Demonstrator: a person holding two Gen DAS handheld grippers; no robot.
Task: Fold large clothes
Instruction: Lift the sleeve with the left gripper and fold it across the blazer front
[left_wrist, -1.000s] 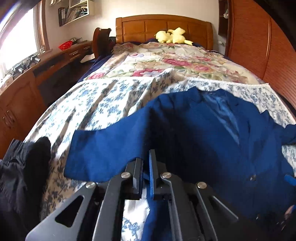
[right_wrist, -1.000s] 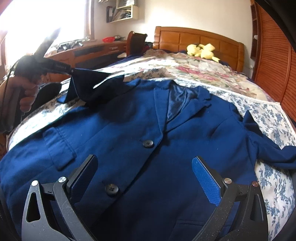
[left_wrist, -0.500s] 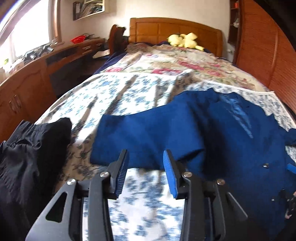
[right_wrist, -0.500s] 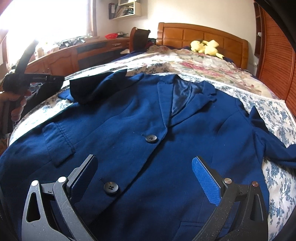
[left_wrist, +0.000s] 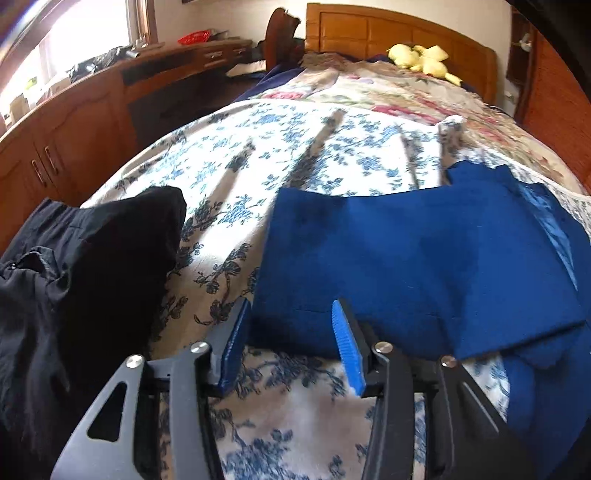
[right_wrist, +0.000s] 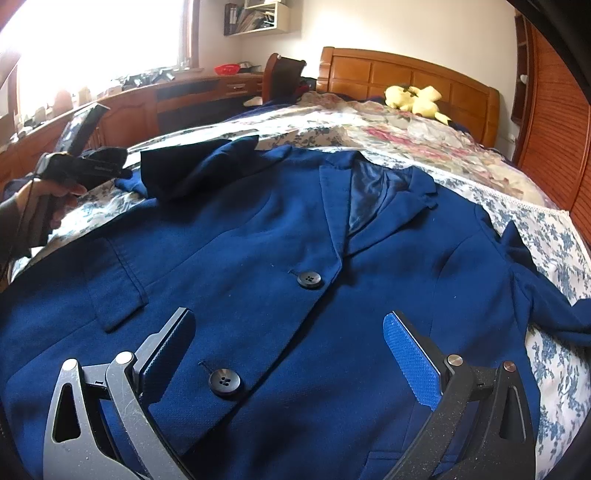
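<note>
My left gripper (left_wrist: 291, 332) has just been opening, its fingers apart and empty beside the sleeve (left_wrist: 406, 266). The jacket (right_wrist: 295, 277) lies buttoned, front up, across the bed's (left_wrist: 295, 155) foot. My right gripper (right_wrist: 291, 347) hovers wide (nothing held). Only that sleeve looks folded; the other sleeve and body remain.

Location: a bedroom in a home. Identifying features are a bed with a wooden headboard (right_wrist: 406, 74) and floral bedspread (left_wrist: 295, 155), a yellow plush toy (right_wrist: 415, 99) by the headboard, and a built-in wooden desk (right_wrist: 177, 96) under a bright window (right_wrist: 92, 37). A wall shelf (right_wrist: 255, 18) holds books.
</note>
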